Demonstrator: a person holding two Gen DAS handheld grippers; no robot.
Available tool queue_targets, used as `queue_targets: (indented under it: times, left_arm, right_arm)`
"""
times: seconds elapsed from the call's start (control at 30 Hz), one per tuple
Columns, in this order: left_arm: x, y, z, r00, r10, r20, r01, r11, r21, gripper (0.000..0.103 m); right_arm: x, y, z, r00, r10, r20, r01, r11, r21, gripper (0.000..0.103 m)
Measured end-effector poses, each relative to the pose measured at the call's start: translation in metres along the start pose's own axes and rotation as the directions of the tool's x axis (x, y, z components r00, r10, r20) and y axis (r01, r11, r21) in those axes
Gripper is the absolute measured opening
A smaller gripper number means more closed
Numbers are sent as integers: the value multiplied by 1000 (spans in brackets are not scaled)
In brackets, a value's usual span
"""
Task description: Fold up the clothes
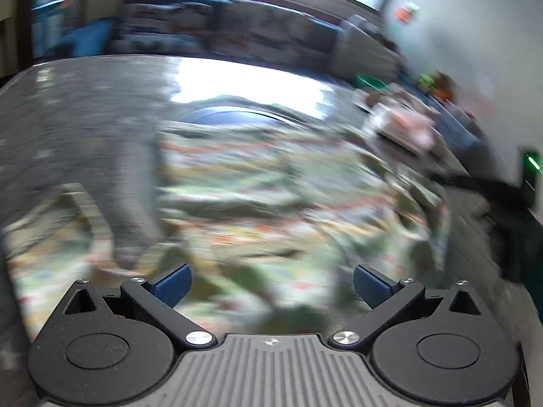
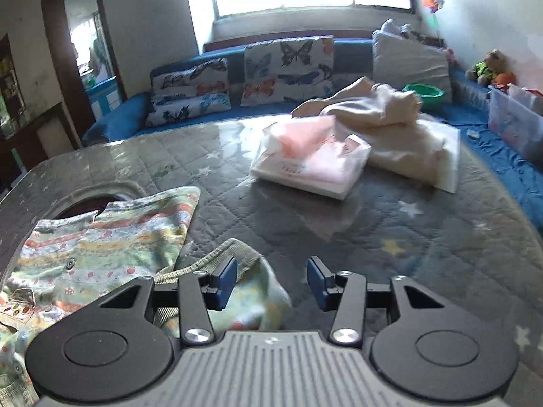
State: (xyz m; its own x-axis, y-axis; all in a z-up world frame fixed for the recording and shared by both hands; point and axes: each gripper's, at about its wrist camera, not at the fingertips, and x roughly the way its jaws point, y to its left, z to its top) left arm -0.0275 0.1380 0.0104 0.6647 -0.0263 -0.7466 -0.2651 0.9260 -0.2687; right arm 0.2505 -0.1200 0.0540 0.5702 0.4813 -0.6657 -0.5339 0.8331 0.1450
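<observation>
A small patterned garment in pale green, yellow and orange stripes lies crumpled on the grey quilted table, at the near left. Its ribbed green edge curls up just behind my right gripper's left finger. My right gripper is open; one fold of the garment lies low in the gap and the pads do not press on it. The left wrist view is badly blurred. There the same garment fills the middle, and my left gripper hangs wide open over it, holding nothing.
A flat pink-and-white packet and a heap of cream cloth sit at the table's far right. Behind is a blue sofa with butterfly cushions, a green bowl and a clear plastic box. A round opening lies beside the garment.
</observation>
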Motion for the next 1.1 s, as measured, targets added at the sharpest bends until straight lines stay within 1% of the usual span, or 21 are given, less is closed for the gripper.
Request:
queue_targets:
  times: [0.03,0.2,0.33,0.4,0.47,0.5,0.53,0.57,0.7,0.73,0.8,0.83,0.9,0.93,1.0,1.03,1.07,1.1]
  left_arm:
    - [7,-11,0,1000,-27,-16,28,999,28,103]
    - [30,-61,-1,992,-106,-62,114,983,141,103]
    - [46,-88,-1,986,-137,-90,152,968,198,101]
    - [54,-97,-2,983,-148,-111,169,962,215,99]
    - [64,-103,-4,979,-156,-133,183,957,226,97]
    - [68,-106,-5,977,-158,-142,188,955,231,95]
    - [73,-109,-7,975,-160,-152,193,952,236,92]
    - [78,-112,-8,974,-161,-161,196,952,237,92]
    - [82,-121,-10,978,-159,-133,191,942,277,89]
    - [83,-123,-10,978,-164,-131,195,940,281,83]
    - [82,-127,-11,978,-166,-126,197,935,296,77]
    - [82,-128,-13,977,-171,-125,201,932,302,71]
    - [81,-132,-16,979,-165,-117,195,927,321,64]
    - [81,-134,-17,980,-162,-112,191,924,330,64]
    - [80,-135,-19,980,-167,-112,196,921,336,64]
    - [81,-135,-19,979,-170,-113,199,920,337,64]
    - [80,-135,-20,979,-170,-114,199,920,337,64]
    - [79,-135,-21,978,-172,-115,201,920,338,64]
  right_arm:
    - [4,1,1,1000,4,-4,-4,1000,-1,51]
    - [21,10,0,999,23,-42,-24,999,-22,52]
    - [25,15,-2,998,17,-58,-20,999,-46,46]
    - [26,16,-3,998,10,-61,-13,998,-59,41]
    - [25,15,-5,998,16,-59,-20,998,-66,23]
    - [23,14,-5,999,11,-53,-14,998,-60,18]
    - [20,13,-6,999,6,-47,-8,999,-53,10]
    - [17,12,-7,999,-3,-36,1,999,-50,5]
    - [-1,2,-10,1000,-19,20,19,1000,-17,3]
    - [-6,0,-10,999,-20,30,21,1000,-10,3]
    - [-15,-4,-10,999,-19,45,19,1000,-4,3]
    - [-17,-4,-10,999,-14,45,15,1000,-6,3]
    - [-18,-4,-9,999,-13,45,14,1000,-13,3]
    - [-18,-4,-8,999,-9,42,10,1000,-16,5]
    - [-11,-6,-5,999,27,16,-27,1000,5,18]
    - [-6,-6,-4,999,32,11,-32,999,11,41]
    - [-2,-5,-3,999,36,7,-36,999,16,53]
    - [3,-5,-2,999,46,3,-46,999,15,52]
